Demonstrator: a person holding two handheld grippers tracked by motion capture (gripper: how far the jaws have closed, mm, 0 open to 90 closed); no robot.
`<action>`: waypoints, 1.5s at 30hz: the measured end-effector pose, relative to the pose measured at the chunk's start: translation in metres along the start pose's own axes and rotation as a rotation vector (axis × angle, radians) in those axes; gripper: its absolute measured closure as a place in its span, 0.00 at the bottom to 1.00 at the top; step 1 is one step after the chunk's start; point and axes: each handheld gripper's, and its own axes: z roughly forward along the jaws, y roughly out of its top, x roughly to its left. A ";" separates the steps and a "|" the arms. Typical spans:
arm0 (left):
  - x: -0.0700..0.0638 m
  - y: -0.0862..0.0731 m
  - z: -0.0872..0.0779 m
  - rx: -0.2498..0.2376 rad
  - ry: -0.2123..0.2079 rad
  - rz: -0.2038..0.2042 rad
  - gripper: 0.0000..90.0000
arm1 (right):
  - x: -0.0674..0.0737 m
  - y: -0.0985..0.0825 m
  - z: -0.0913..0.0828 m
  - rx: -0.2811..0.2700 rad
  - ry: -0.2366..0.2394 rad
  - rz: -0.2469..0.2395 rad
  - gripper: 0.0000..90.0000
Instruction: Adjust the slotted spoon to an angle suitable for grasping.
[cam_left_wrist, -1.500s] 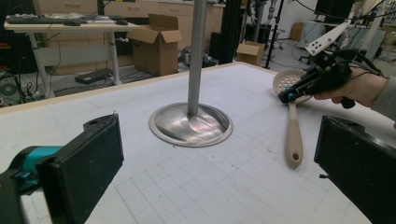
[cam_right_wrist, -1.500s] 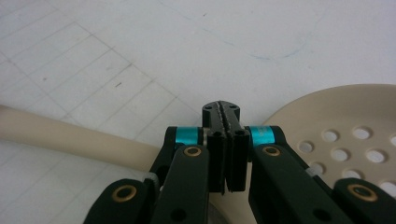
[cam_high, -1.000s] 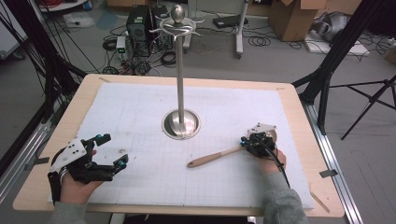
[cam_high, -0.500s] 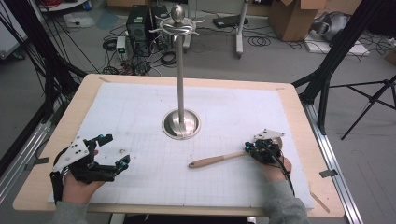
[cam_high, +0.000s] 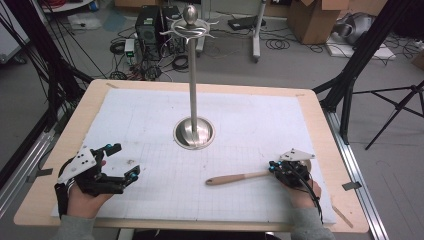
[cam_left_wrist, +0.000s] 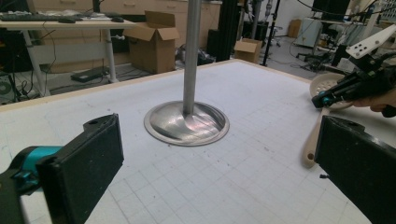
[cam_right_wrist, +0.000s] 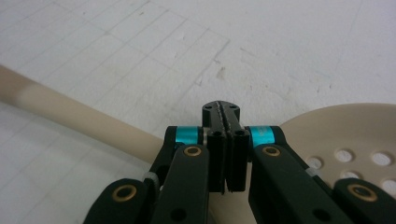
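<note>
Bench (cam_high: 320, 130): wearing a white gridded mat (scuffed).
Room: cardboard boxes (cam_high: 312, 20) sitting behind.
Left tool (cam_high: 122, 162): spreading wide, holding nothing.
Right tool (cam_right_wrist: 223, 112): pressing together over the slotted spoon (cam_right_wrist: 70, 116).

The high view looks forward and down over the whole tabletop (cam_high: 150, 115). The left gripper view looks low across it, sharing the stand (cam_left_wrist: 187, 122). The right gripper view sits close above the spoon (cam_right_wrist: 70, 119).

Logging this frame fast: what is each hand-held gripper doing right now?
Left hand-held gripper: open, holding nothing.
Right hand-held gripper: shut on the slotted spoon, at the neck of its handle.
</note>
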 end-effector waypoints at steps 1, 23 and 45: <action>0.000 0.000 0.000 0.001 -0.001 -0.002 0.02 | 0.000 -0.002 -0.002 -0.001 -0.003 0.000 0.99; -0.002 0.000 0.009 0.008 -0.021 0.004 0.02 | 0.024 -0.003 -0.038 -0.115 0.079 -0.064 1.00; -0.002 0.000 0.004 0.002 -0.010 0.002 0.02 | 0.096 0.002 -0.005 -0.071 0.360 -0.205 1.00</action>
